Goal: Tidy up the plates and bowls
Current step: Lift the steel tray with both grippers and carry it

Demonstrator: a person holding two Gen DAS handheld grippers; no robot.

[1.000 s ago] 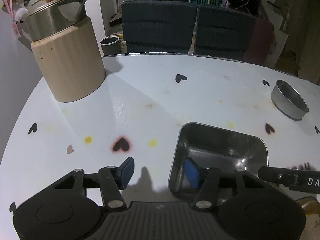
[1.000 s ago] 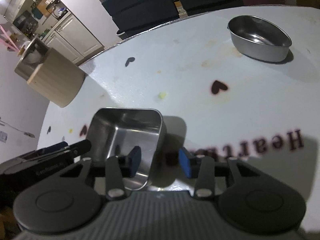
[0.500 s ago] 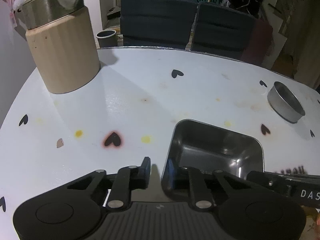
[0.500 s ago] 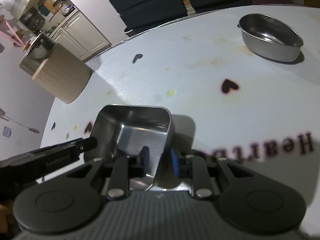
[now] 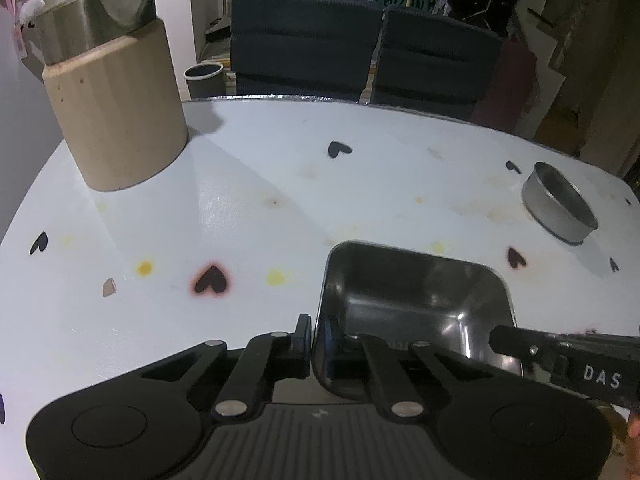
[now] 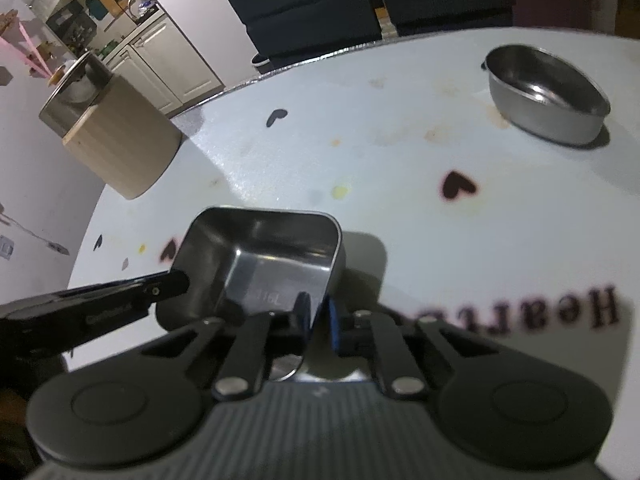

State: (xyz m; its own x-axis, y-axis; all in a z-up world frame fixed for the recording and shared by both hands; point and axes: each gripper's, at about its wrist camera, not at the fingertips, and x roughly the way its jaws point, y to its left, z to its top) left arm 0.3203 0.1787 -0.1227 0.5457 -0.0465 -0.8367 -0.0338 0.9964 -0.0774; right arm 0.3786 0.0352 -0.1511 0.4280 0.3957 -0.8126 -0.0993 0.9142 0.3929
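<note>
I work over the white table (image 5: 280, 184), printed with small hearts, which fills both views. The tan canister (image 5: 120, 120) with its steel top stands at the upper left of the left view, well clear of my route. The round steel bowl (image 6: 546, 96) sits at the upper right of the right view, well apart, and I judge it the likely stacking partner. The square steel tray (image 5: 416, 304) lies low in the frame, right of centre in the left view. I have the left gripper (image 5: 314, 340) clamped on its left wall, one finger outside, one inside. The right gripper (image 6: 318, 314) is closing on the opposite wall, so I can lift the tray level from both sides. Nothing blocks the path between tray and bowl.
</note>
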